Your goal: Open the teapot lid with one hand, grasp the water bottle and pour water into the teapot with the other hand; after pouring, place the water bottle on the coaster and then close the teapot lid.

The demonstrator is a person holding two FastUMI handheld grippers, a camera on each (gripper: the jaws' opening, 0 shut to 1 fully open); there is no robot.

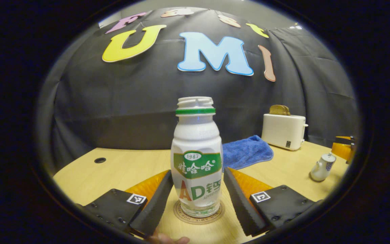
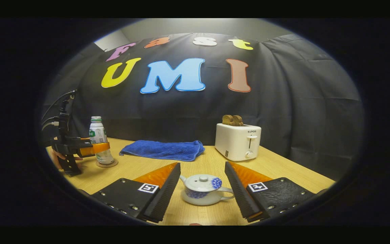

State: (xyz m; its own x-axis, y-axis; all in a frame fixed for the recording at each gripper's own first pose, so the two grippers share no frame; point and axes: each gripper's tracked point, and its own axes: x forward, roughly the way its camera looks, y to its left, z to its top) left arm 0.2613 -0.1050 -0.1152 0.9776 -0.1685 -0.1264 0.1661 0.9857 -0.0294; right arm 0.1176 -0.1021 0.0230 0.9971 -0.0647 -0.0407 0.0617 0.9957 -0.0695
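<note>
A white uncapped water bottle (image 1: 196, 159) with a green label stands upright on a round coaster (image 1: 181, 214). My left gripper (image 1: 197, 171) is open around it, one finger on each side, with a thin gap on the right. In the right gripper view the same bottle (image 2: 97, 135) and coaster (image 2: 107, 164) sit at the far left, with the left gripper (image 2: 103, 147) alongside. A small white teapot (image 2: 201, 189) with blue pattern rests on the table, lid (image 2: 200, 182) on. My right gripper (image 2: 202, 164) is open, fingers flanking the teapot without touching it. The teapot (image 1: 322, 166) also appears far right.
A blue towel (image 2: 163, 149) lies at the back of the wooden table (image 2: 283, 169). A white toaster (image 2: 237, 140) with toast stands at the back right. A hand (image 2: 58, 159) holds the left gripper. A cable hole (image 1: 100, 160) sits at the table's far left.
</note>
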